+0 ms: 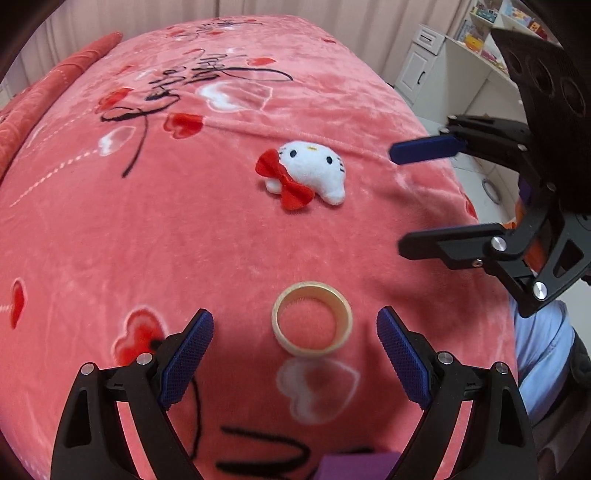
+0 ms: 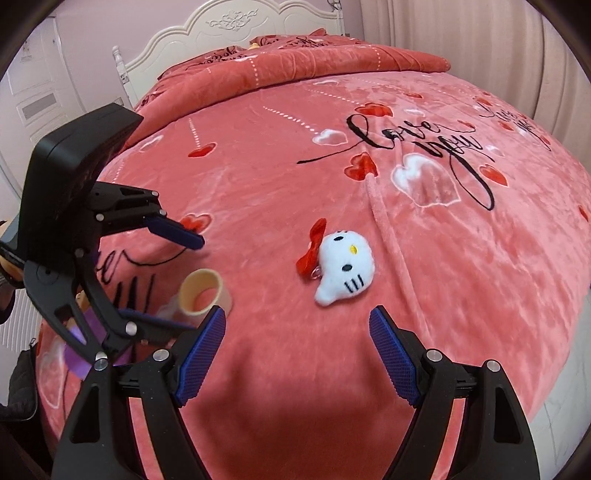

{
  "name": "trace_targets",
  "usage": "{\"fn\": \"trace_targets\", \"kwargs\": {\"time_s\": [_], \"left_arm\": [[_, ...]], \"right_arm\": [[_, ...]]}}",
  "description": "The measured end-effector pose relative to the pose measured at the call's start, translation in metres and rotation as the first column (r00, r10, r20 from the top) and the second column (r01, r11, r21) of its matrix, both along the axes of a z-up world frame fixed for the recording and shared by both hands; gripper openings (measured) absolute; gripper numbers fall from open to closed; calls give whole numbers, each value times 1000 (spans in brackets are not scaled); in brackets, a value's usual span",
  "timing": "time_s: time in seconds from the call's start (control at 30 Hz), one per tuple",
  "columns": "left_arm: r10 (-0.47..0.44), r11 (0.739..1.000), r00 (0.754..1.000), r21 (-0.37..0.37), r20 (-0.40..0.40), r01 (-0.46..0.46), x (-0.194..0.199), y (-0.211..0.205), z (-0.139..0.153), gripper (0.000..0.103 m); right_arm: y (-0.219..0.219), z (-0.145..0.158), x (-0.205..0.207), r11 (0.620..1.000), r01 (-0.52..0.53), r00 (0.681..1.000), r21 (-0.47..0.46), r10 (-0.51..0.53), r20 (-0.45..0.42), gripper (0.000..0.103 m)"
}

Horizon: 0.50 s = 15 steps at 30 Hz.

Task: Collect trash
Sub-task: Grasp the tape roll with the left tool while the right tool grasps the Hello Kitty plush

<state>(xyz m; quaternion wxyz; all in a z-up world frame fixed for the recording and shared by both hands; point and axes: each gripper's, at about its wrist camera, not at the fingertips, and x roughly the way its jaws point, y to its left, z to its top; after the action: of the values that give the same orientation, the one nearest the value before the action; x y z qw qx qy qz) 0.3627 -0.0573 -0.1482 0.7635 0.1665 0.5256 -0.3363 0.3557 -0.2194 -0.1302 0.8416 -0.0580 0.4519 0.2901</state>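
A beige empty tape roll (image 1: 312,319) lies flat on the pink bedspread (image 1: 147,229), between and just ahead of my open left gripper (image 1: 295,354). In the right wrist view the roll (image 2: 205,287) sits between the left gripper's (image 2: 192,277) spread fingers. A white cat plush with a red bow (image 1: 306,176) lies farther up the bed; it lies just ahead of my open, empty right gripper (image 2: 297,354), and shows there too (image 2: 341,266). The right gripper (image 1: 395,199) is open at the right edge of the left wrist view.
A purple object (image 1: 354,467) shows at the bottom edge under the left gripper, also seen in the right wrist view (image 2: 79,354). A folded pink quilt (image 2: 295,62) and white headboard (image 2: 229,26) stand at the bed's head. White cabinets and shelves (image 1: 461,66) stand beside the bed.
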Motion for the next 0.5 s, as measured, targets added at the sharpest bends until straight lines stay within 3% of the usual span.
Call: {"fn": "trace_targets", "kwargs": {"time_s": [0.07,0.13,0.4,0.5], "left_arm": [[-11,1000,1000,1,4,11,2,-1,-5,84],[-21,1000,1000,8,1,21,4,-2,-10,72],[-37,999,999,-13,17,37,10,-1,-18,70],[-32,999,999,-33,13,33,12,0,-21,70]], "right_arm": [[2,-6,9,1000,-3,1000,1,3,-2,79],[3,-10,16,1000,-5,1000,-4,5,2,79],[12,-32,47,999,-17,1000,-45,19,24,79],[16,-40,53,997,-34,999,-71,36,27,67]]}}
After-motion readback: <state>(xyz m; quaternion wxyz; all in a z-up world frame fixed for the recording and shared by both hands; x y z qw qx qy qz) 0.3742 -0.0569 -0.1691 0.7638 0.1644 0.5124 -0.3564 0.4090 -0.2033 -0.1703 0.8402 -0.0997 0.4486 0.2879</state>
